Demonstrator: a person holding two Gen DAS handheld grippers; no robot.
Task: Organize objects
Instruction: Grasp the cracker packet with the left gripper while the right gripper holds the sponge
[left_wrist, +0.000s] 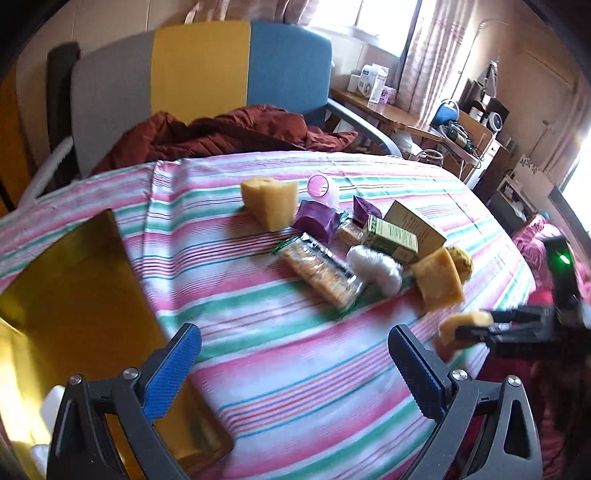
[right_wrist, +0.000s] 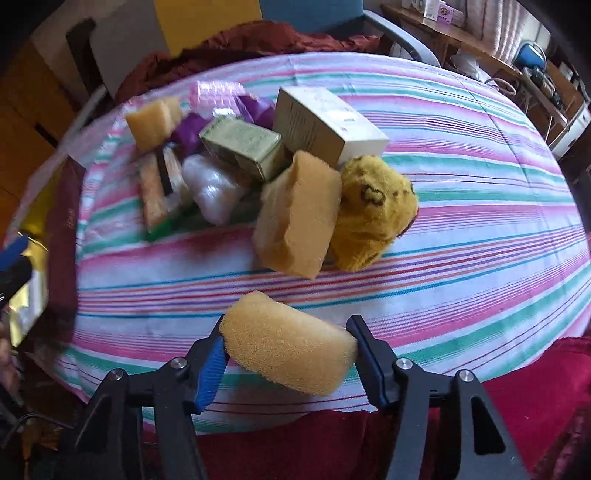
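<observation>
My right gripper (right_wrist: 288, 350) is shut on a yellow sponge (right_wrist: 288, 350) near the front edge of the striped table; it also shows in the left wrist view (left_wrist: 467, 328). My left gripper (left_wrist: 295, 354) is open and empty above the striped cloth (left_wrist: 280, 354). A pile lies on the cloth: two more yellow sponges (left_wrist: 271, 201) (right_wrist: 299, 214), a cracker pack (left_wrist: 321, 275), a white wrapped bundle (left_wrist: 376, 267), a green box (left_wrist: 393, 238), a tan box (right_wrist: 325, 122), purple wrappers (left_wrist: 317, 218), a pink-lidded jar (left_wrist: 321, 188) and a yellow plush toy (right_wrist: 373, 212).
A gold-lined open box (left_wrist: 74, 295) sits at the table's left edge. A red jacket (left_wrist: 229, 131) lies on a grey, yellow and blue chair (left_wrist: 199, 70) behind the table. A cluttered desk (left_wrist: 391, 110) stands at the back right. Red fabric (right_wrist: 517, 387) lies below the table's front edge.
</observation>
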